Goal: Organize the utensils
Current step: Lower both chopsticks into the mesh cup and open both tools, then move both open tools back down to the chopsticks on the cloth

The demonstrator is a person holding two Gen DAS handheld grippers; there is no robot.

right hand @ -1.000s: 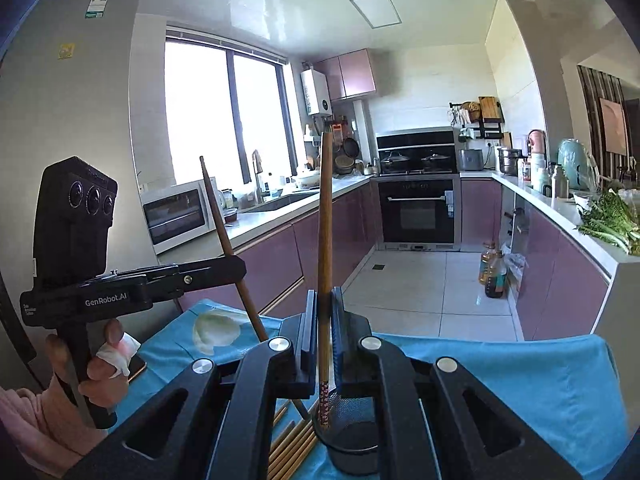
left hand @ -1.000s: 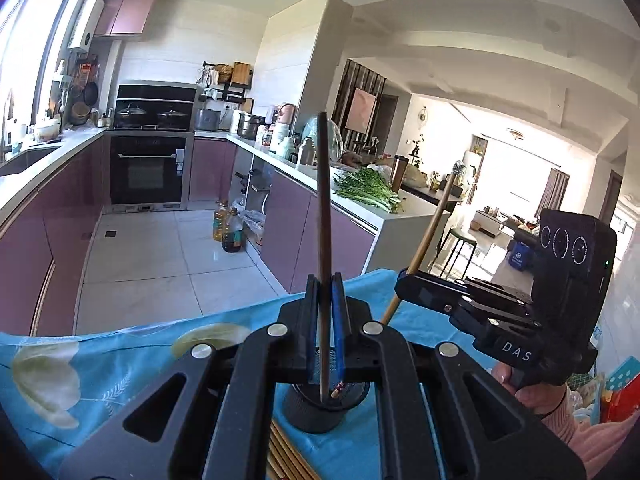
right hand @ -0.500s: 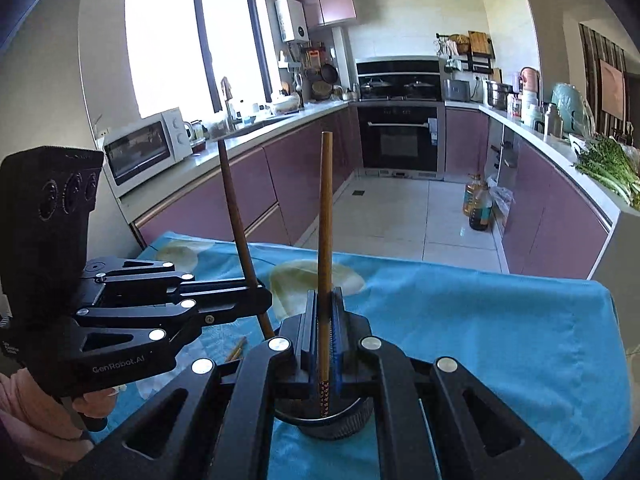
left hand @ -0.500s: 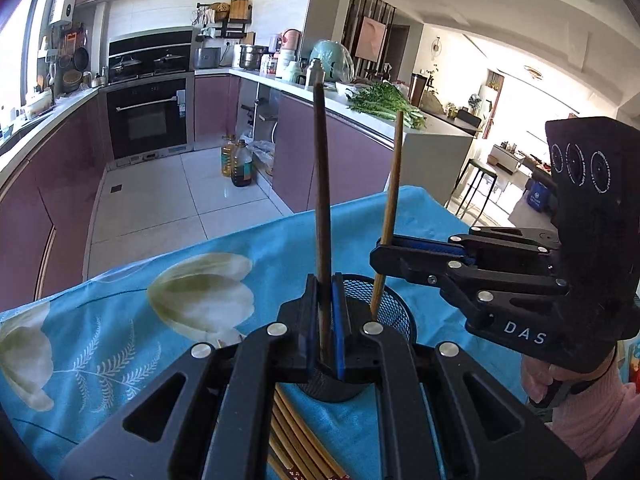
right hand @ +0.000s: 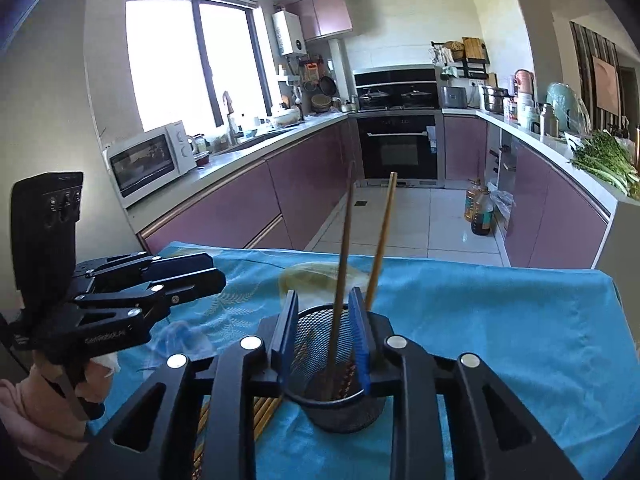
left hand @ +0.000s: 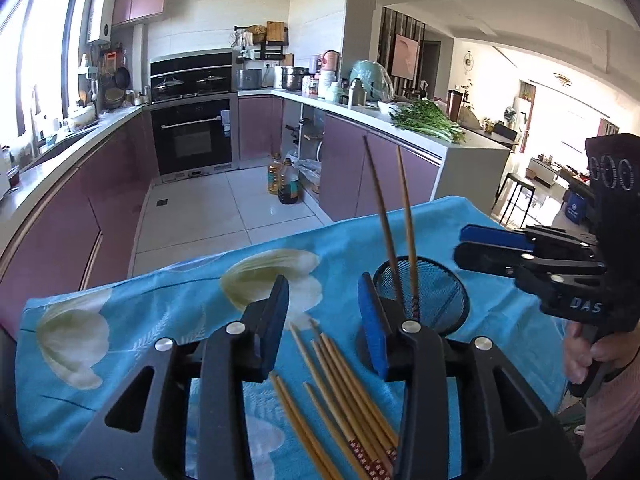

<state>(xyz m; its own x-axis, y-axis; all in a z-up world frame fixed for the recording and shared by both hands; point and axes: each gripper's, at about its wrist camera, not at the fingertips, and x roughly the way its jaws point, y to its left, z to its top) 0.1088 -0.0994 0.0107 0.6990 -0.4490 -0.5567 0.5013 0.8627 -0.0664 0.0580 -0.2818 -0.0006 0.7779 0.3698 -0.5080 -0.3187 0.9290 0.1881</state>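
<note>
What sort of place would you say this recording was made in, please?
A home kitchen, most likely: a built-in oven under a hob, a microwave on the counter, and leafy greens on the worktop.

Right gripper (right hand: 325, 332): black jaws with blue pads, opening, set to either side of a black wire-mesh cup (right hand: 334, 400) standing on a turquoise floral tablecloth (right hand: 500, 340). Two brown wooden chopsticks (right hand: 342, 264) stand in the cup, tilted apart; the left one rises between the pads, contact unclear, while the right one leans out past the right pad. More loose chopsticks (right hand: 262, 416) lie flat just left of the cup. Left gripper (right hand: 208, 276) in a hand (right hand: 48, 404), jaws opening, nothing between them.
</note>
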